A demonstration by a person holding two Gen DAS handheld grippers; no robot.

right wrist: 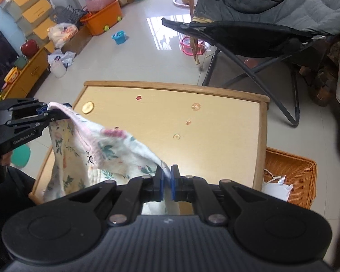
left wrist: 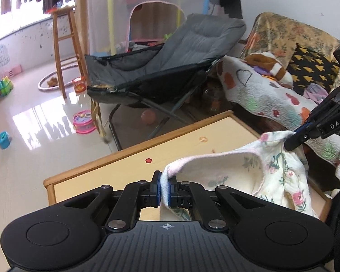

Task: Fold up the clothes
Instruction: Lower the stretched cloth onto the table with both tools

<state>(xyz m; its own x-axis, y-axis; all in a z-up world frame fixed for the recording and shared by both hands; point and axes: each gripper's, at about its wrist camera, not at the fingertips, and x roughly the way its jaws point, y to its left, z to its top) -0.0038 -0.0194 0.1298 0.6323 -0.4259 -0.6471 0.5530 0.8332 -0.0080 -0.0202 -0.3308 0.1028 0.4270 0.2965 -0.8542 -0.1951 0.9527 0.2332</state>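
A small white garment with a floral print and pink edging (left wrist: 272, 176) hangs stretched between both grippers above a low wooden table (left wrist: 129, 165). My left gripper (left wrist: 164, 184) is shut on one corner of its pink hem. In the same view my right gripper (left wrist: 293, 137) pinches the other corner at the right. From the right wrist view, the right gripper (right wrist: 167, 179) is shut on the floral garment (right wrist: 102, 149), and the left gripper (right wrist: 49, 111) grips it at the left. The cloth sags between them, and its lower part hangs toward the table (right wrist: 215, 140).
A grey folding lounge chair (left wrist: 170, 63) stands beyond the table. A sofa with a patterned quilt (left wrist: 272, 95) is at the right. An orange wicker basket (right wrist: 292, 174) holding white cloth sits right of the table. Toys lie on the glossy floor, with a wooden stool (left wrist: 63, 45) behind.
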